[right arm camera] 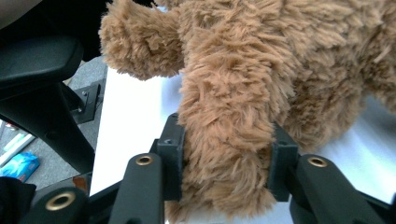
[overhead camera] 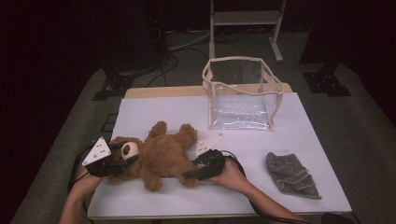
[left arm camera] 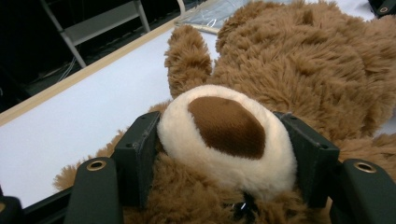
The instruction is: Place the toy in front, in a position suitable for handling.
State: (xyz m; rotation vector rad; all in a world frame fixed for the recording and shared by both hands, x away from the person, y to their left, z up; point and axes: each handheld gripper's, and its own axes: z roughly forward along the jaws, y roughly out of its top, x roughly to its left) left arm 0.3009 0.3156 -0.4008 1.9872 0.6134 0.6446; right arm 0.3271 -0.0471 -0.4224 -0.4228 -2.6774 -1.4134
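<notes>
Your left gripper [overhead camera: 122, 162] pinches the teddy bear [overhead camera: 161, 156] by its muzzle, hiding its eyes; your right gripper [overhead camera: 190, 173] clamps a leg, its foot cut off.

Dark room; grey floor [overhead camera: 359, 116]; white table [overhead camera: 140, 112]

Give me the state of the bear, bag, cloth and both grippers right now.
Teddy bear: lying on the table, gripped at both ends.
Left gripper: shut on the bear's snout.
Right gripper: shut on one of the bear's limbs.
Clear bag: upright, top open, nothing visible inside.
Grey cloth: crumpled, lying apart from the bear, untouched.
</notes>
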